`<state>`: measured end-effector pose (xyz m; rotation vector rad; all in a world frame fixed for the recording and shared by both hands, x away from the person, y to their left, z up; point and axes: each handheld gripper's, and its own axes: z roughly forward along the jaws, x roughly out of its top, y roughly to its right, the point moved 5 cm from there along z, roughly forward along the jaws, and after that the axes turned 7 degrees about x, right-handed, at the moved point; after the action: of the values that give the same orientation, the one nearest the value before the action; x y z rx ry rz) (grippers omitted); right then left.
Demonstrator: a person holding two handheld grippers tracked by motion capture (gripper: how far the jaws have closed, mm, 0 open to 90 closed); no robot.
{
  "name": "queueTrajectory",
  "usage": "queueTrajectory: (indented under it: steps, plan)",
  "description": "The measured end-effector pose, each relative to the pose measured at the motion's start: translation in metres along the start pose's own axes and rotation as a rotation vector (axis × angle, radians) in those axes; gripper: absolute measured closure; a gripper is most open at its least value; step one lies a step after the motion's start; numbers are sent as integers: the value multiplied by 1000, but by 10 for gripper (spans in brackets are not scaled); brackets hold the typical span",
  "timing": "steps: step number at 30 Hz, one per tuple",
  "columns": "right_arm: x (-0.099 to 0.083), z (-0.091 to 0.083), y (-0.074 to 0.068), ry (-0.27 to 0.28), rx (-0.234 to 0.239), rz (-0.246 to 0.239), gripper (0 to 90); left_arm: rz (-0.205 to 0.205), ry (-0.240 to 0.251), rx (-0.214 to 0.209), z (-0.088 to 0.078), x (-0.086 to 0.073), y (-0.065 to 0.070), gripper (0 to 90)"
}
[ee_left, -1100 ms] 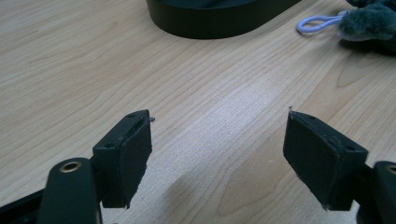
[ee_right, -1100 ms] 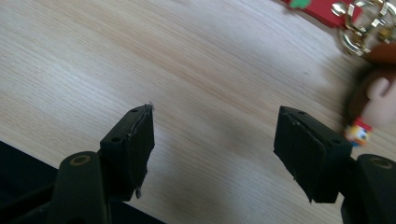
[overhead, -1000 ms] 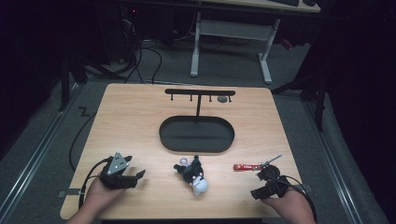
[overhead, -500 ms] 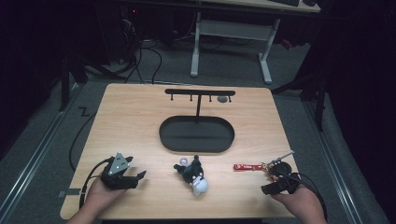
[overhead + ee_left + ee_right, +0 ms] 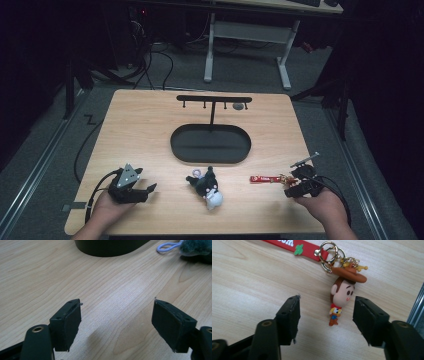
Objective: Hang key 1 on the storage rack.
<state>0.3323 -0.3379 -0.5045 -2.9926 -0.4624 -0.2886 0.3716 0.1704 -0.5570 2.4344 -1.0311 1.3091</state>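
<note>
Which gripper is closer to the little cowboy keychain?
Right. The right gripper has the cowboy keychain between its open jaws, not gripped yet. The left gripper sits far across the table, beyond the plush toy.

A light wooden table carried a black oval-based hook stand, a black-and-white plush keychain and a cowboy figure keychain on a red strap.

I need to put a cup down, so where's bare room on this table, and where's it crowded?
Bare wood lies along the table's left side, between its edge and the black oval tray, and on the right between tray and table edge. The near strip is crowded: left gripper, plush toy, the cowboy keychain and right gripper.
</note>
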Motion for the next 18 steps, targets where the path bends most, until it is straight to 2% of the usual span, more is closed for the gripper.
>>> queueTrajectory:
  steps: [3,8,13,18]
  plan:
    - [3,4,2,4,-24,-1,444,-2,-1,-1,0,0,0,241]
    - [7,11,6,-21,-56,10,494,-2,-2,-1,0,-1,-1,241]
    - [9,17,9,-41,-65,12,524,-1,-1,-2,0,-1,-1,241]
    - [11,20,10,-37,-77,16,569,0,-2,-1,0,-1,-1,241]
